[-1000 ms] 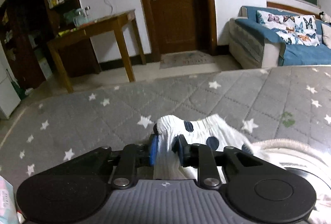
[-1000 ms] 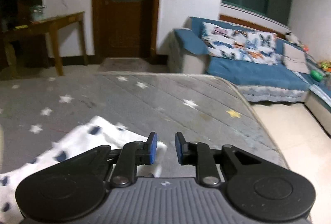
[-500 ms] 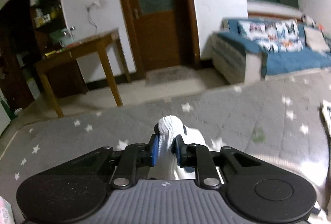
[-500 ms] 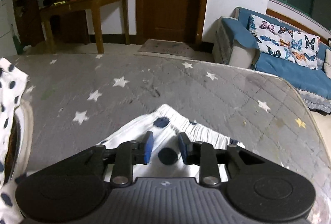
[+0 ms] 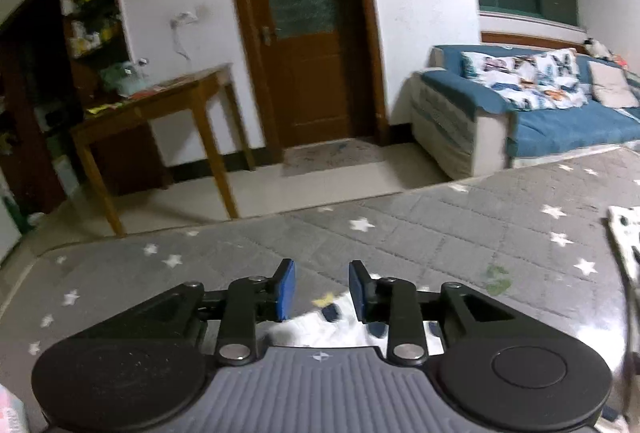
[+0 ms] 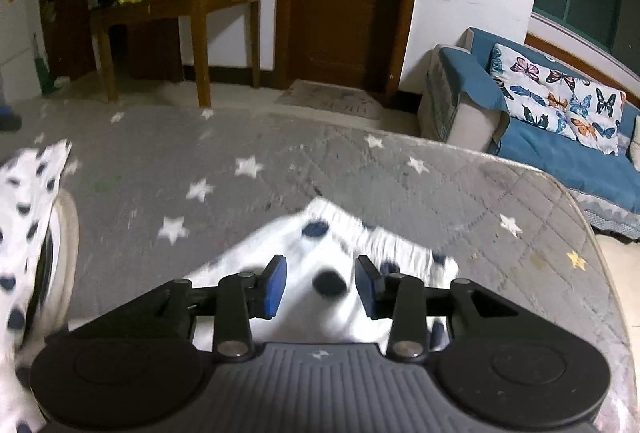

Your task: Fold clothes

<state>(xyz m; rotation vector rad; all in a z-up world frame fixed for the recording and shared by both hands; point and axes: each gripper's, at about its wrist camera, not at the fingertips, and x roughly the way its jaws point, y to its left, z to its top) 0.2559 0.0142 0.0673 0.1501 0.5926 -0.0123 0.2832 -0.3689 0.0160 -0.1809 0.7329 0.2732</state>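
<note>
A white garment with dark blue dots point(image 6: 320, 245) lies on the grey star-patterned mattress point(image 6: 280, 161). My right gripper point(image 6: 320, 283) hovers over it with its jaws opening; the cloth lies below the blue pads, not pinched. Another part of the dotted cloth point(image 6: 28, 193) shows at the left edge of the right wrist view. In the left wrist view my left gripper point(image 5: 322, 289) has its jaws opening with nothing between the pads. The dotted cloth point(image 5: 320, 325) lies on the mattress point(image 5: 440, 233) under it, and a corner of the dotted cloth point(image 5: 624, 229) shows at the right edge.
Beyond the mattress's far edge are a tiled floor, a wooden table point(image 5: 160, 105), a brown door point(image 5: 312, 33) with a mat, and a blue sofa point(image 5: 560, 113) with butterfly cushions. The mattress's right edge point(image 6: 592, 233) drops to the floor.
My left gripper let go of the bunched cloth, which dropped below its pads. My right gripper's jaws widened over the dotted cloth, and its view swung left.
</note>
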